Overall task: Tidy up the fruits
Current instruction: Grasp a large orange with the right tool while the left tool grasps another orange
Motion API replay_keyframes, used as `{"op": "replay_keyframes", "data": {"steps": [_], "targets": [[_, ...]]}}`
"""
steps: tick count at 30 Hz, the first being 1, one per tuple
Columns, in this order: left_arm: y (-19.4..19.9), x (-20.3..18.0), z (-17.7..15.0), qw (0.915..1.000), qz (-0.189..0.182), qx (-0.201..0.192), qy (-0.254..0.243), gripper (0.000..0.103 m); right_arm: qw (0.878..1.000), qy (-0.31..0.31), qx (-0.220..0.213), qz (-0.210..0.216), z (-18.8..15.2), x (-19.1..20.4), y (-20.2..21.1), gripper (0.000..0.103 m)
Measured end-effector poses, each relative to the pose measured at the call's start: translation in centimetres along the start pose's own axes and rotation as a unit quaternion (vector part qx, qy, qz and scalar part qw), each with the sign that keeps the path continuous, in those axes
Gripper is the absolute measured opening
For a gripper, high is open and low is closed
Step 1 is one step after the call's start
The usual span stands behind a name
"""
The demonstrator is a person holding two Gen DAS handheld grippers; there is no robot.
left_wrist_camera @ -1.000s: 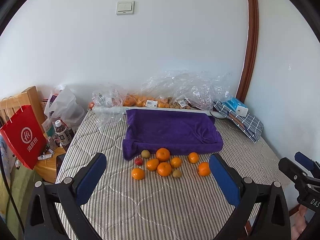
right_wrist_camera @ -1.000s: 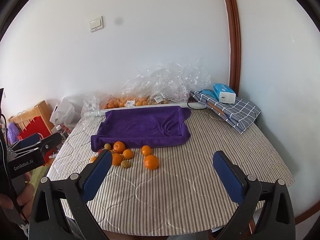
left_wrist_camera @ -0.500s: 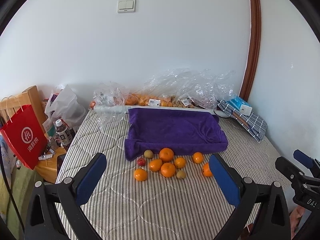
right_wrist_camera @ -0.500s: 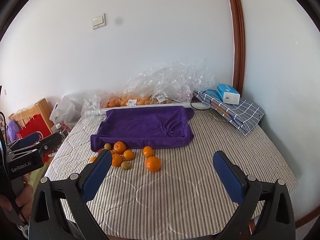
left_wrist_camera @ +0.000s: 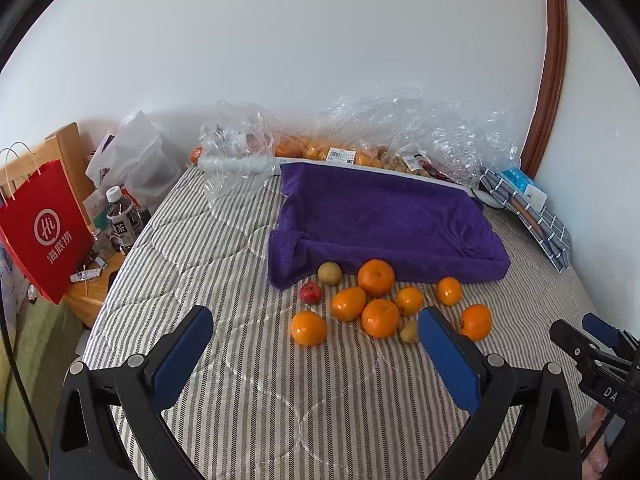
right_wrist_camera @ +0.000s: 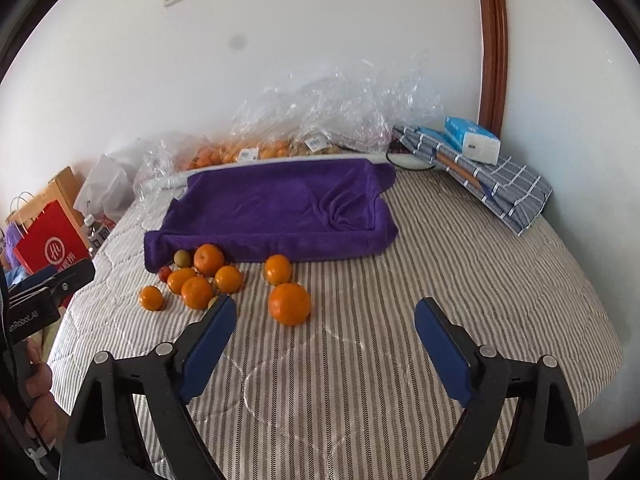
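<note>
Several oranges [left_wrist_camera: 375,277] [right_wrist_camera: 289,304], a small red fruit [left_wrist_camera: 310,292] and small green-brown fruits [left_wrist_camera: 329,273] lie on the striped quilt [left_wrist_camera: 248,400] in front of a tray covered by a purple towel [left_wrist_camera: 380,220] [right_wrist_camera: 280,208]. My left gripper [left_wrist_camera: 316,336] is open and empty, above the quilt just short of the fruit cluster. My right gripper [right_wrist_camera: 320,324] is open and empty, with the nearest orange between and beyond its fingertips. The right gripper also shows in the left wrist view [left_wrist_camera: 596,344], and the left gripper in the right wrist view [right_wrist_camera: 44,292].
Clear plastic bags [left_wrist_camera: 400,132] with more fruit lie along the wall behind the tray. A folded checked cloth [right_wrist_camera: 492,184] with a tissue pack [right_wrist_camera: 472,140] sits at the back right. A red paper bag [left_wrist_camera: 40,232] and a bottle [left_wrist_camera: 122,220] stand left of the quilt.
Both grippers have moved forward and tilted down toward the fruit, so the fruit and tray look closer and larger. Both stay open.
</note>
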State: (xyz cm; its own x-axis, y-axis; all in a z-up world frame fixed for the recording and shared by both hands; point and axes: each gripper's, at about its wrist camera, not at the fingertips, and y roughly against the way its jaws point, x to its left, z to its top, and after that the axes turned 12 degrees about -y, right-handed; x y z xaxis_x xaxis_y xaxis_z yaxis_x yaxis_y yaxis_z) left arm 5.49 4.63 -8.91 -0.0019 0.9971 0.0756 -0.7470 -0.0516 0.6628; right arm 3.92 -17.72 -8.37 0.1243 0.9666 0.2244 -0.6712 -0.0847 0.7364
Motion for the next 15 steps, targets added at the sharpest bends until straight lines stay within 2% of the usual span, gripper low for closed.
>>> {"op": "replay_keyframes", "data": {"steps": [2,9,11,15], "targets": [[-1.0,0.2,-0.2,0.9999,-0.013,0.006,0.0,0.102,1.0,-0.002,0.018,0.009,-0.5,-0.1,-1.5,0.083],[-5.2,1.6,-1.1,0.999,-0.022,0.039,0.004,0.102,0.997,-0.004,0.051,0.055,-1.9,0.5,-6.0,0.077],[-6.4,2.3,-1.6,0.9984,-0.021,0.052,0.011,0.101,0.997,0.002,0.06,0.051,-2.3,1.1,-7.4,0.069],[-8.2,3.4,-2.2,0.997,-0.026,0.071,0.016,0.098,0.996,0.004,0.07,0.047,-2.5,1.8,-9.6,0.063]]}}
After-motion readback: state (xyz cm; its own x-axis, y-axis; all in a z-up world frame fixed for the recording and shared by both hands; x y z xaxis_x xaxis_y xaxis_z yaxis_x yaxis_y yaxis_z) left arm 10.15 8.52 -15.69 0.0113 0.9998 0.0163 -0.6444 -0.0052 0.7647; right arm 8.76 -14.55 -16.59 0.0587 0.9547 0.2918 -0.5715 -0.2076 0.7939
